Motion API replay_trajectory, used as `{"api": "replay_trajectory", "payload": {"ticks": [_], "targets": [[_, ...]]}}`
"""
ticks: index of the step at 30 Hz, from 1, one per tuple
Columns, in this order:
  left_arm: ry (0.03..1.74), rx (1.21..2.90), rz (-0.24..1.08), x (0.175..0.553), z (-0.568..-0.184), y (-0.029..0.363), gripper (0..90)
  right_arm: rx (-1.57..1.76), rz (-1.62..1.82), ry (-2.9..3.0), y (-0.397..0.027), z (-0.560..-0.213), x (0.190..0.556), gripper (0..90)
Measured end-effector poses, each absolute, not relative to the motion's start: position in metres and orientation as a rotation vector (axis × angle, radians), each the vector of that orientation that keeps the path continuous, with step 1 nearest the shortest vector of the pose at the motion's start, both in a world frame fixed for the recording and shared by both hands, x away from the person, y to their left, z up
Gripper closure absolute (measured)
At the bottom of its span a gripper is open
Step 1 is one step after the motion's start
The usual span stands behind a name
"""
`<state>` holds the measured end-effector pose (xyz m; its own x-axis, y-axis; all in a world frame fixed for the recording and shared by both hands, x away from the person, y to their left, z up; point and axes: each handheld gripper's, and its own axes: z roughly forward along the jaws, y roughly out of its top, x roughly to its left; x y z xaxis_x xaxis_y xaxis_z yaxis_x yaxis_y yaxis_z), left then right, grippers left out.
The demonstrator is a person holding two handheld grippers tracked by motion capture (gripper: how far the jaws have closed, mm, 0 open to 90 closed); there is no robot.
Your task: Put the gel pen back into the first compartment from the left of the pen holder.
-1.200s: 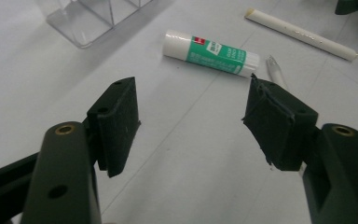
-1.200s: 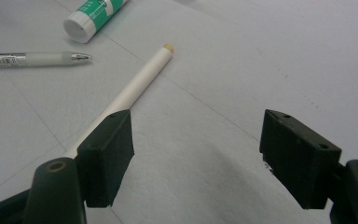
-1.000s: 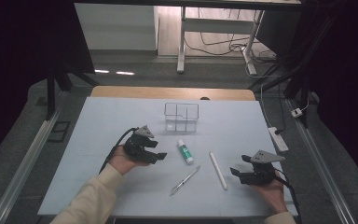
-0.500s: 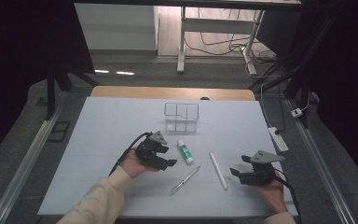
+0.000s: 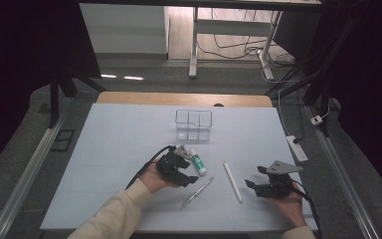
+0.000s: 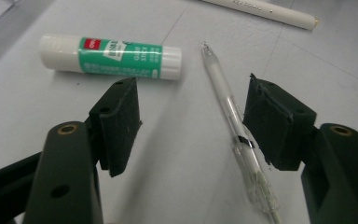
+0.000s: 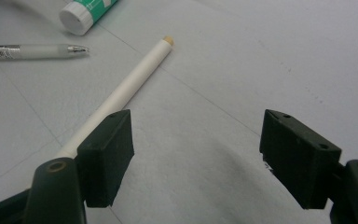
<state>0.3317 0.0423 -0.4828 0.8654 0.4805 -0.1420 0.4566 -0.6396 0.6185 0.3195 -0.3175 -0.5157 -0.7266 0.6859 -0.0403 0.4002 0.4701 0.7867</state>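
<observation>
Left gripper (image 5: 183, 168) jaws spread beside the glue stick (image 5: 197, 162); right gripper (image 5: 259, 185) jaws spread, holding nothing

Left gripper (image 5: 191, 175): its jaws stand wide apart with nothing clamped; it sits low just beside the glue stick (image 5: 197, 162), on the near-left side of it.
Left forearm: enters from the bottom edge in a light sleeve, slanting toward the glue stick.
Right gripper (image 5: 249, 181): jaws wide apart, empty, well to the right of the glue stick, pointing left.
Right hand (image 5: 286, 199): grips the gripper body from behind.
</observation>
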Motion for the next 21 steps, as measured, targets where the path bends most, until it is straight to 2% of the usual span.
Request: {"api": "replay_trajectory", "payload": {"ticks": [21], "targets": [[0.608,2.462,-0.001,0.329,-0.5,0.006,36.3,0.908,1.125,2.375,-0.317,-0.517,0.32,25.5]]}}
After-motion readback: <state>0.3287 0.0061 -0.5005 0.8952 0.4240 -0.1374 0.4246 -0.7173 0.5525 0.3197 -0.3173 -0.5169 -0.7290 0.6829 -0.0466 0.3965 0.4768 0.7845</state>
